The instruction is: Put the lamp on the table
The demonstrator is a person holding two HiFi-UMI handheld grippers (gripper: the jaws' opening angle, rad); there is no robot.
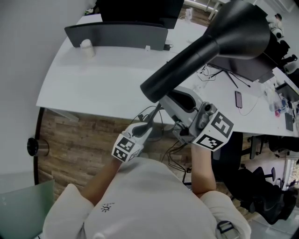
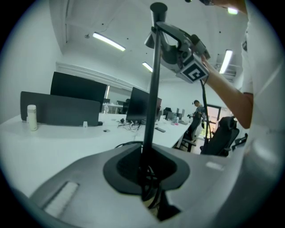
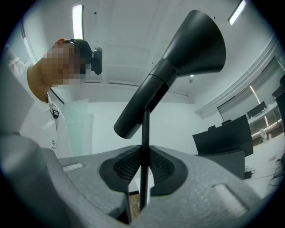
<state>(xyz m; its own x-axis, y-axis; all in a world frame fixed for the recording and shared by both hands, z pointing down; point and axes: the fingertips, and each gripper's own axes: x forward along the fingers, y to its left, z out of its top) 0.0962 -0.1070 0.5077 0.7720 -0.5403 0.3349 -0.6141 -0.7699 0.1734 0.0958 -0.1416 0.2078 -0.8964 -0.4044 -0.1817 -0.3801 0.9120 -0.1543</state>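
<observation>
A black lamp is held off the floor in front of the white table [image 1: 107, 79]. Its big cone-shaped head [image 1: 210, 46] fills the upper head view and the right gripper view [image 3: 178, 67]. My left gripper [image 1: 147, 127] is shut on the thin black pole [image 2: 153, 89] low down, where a cable coils round it. My right gripper [image 1: 172, 104] is shut on the same pole [image 3: 144, 151] higher up, just under the head. In the left gripper view the right gripper [image 2: 187, 58] shows near the pole's top. The lamp's base is hidden.
On the table stand a grey partition panel [image 1: 117, 35], dark monitors [image 1: 135, 9], a small white bottle [image 1: 86, 46], cables [image 1: 210, 72] and a phone [image 1: 238, 99]. A black office chair [image 1: 261, 191] stands at the lower right. Wooden floor [image 1: 79, 140] lies below the table's edge.
</observation>
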